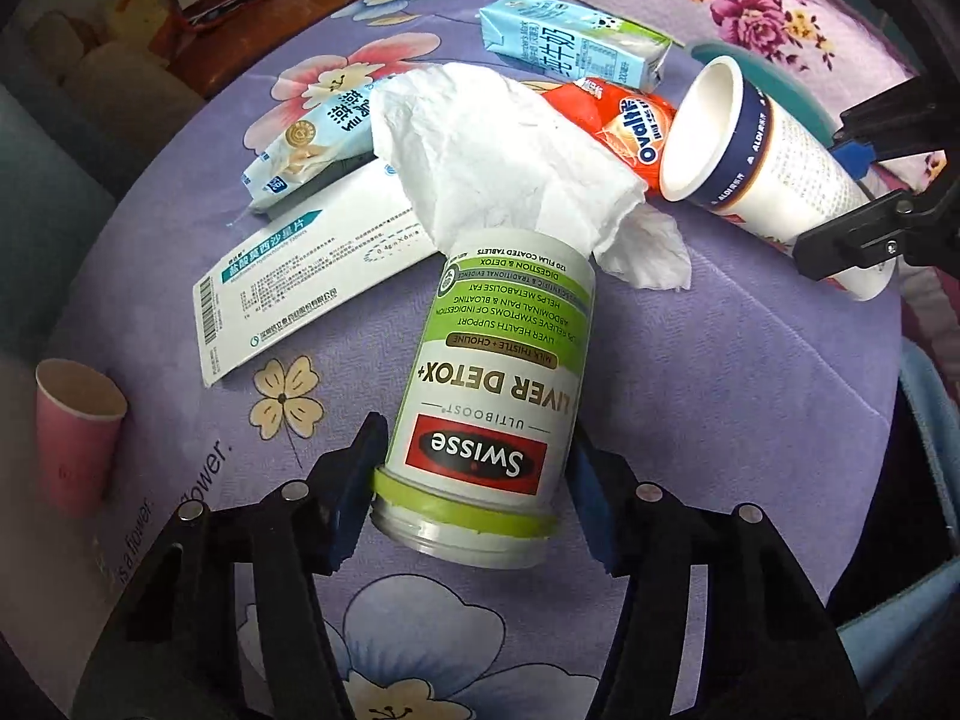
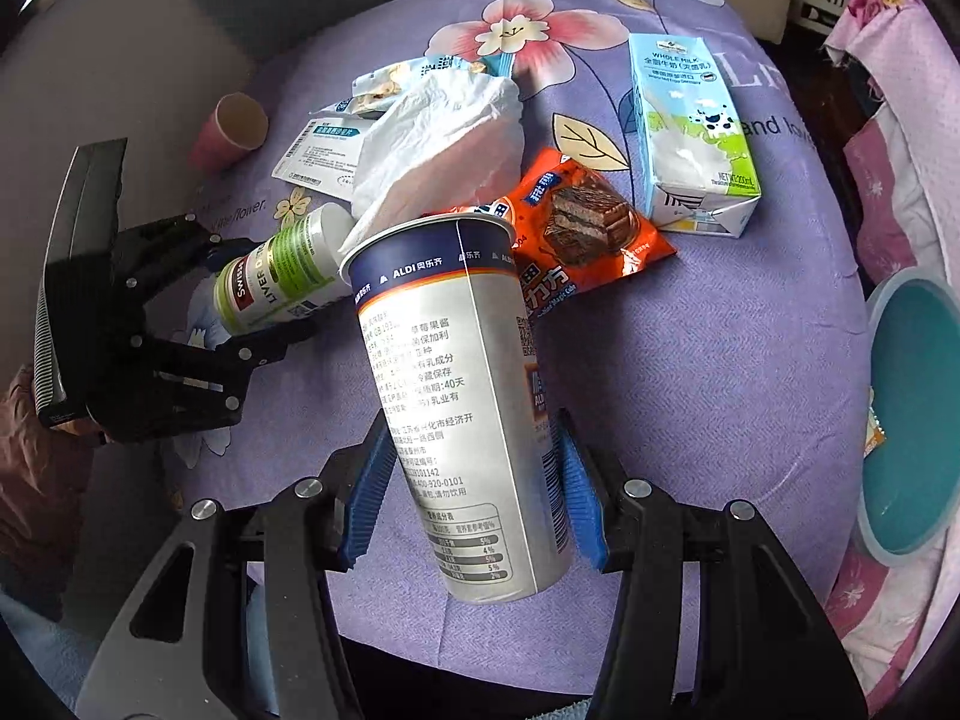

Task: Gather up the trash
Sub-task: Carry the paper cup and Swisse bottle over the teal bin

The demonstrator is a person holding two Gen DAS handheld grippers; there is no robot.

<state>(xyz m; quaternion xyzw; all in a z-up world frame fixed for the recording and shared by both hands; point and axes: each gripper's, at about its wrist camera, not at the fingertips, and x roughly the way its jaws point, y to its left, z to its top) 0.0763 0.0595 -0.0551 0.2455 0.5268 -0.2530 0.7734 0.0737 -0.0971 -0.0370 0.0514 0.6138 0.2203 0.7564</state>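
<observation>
The left gripper (image 1: 474,480) squeezes the white pill bottle (image 1: 492,396) near its cap. The right gripper (image 2: 468,492) squeezes the tall paper cup (image 2: 456,396). Behind them on the purple cloth (image 2: 720,360) lie a crumpled tissue (image 1: 504,150), an orange snack wrapper (image 2: 576,228) and a milk carton (image 2: 690,138).

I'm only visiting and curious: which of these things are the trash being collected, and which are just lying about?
Trash:
Swisse bottle, in the left gripper
ALDI cup, in the right gripper
crumpled tissue
Ovaltine wrapper
milk carton
tablet box

Probably not trash:
teal bin
floral cloth
</observation>
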